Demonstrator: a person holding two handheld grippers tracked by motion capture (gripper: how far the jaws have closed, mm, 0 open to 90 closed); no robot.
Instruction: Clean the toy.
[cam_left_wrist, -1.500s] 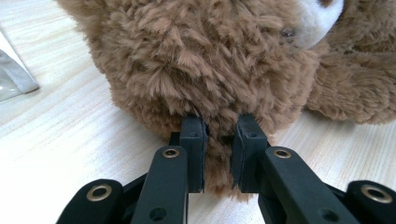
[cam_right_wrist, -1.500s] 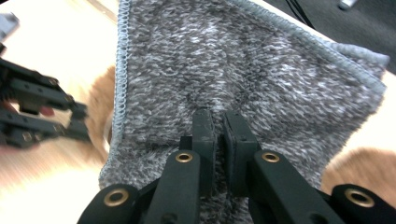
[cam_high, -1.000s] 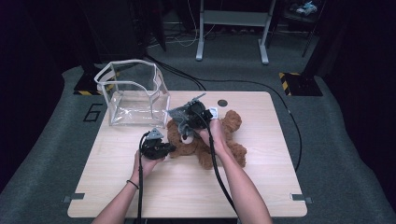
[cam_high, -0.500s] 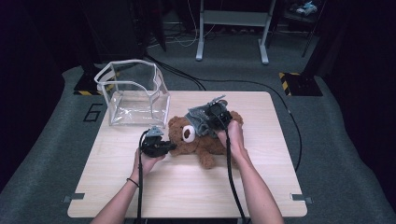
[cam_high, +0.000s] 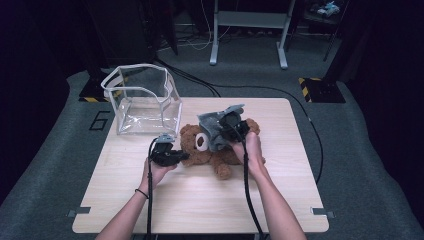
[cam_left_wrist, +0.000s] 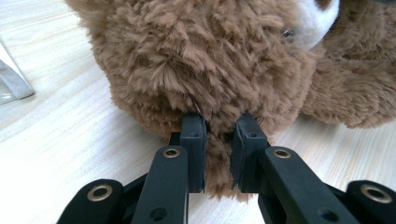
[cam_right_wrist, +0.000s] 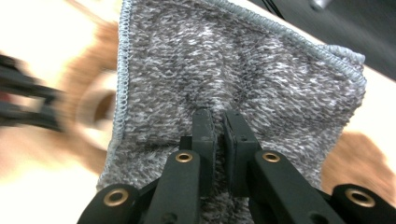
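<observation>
Pale wood tabletop (cam_high: 200, 200) sits amid dark grey flooring, and near its centre lies a brown teddy bear (cam_high: 200, 150), on its back with its white muzzle turned toward the left of the high view. A grey knitted cloth (cam_high: 215, 127) hangs over the bear's upper body. The right gripper (cam_high: 232, 125) is clenched on a fold of this cloth; in the right gripper view the jaws pinch the weave (cam_right_wrist: 243, 70) with barely a gap. The left gripper (cam_high: 167, 155), at the lower left of the bear, grasps a tuft of fur at the bear's head (cam_left_wrist: 205, 60), its jaws pressing into the plush. A clear plastic bin (cam_high: 145, 100) stands in the table's upper left corner, near the bear.
</observation>
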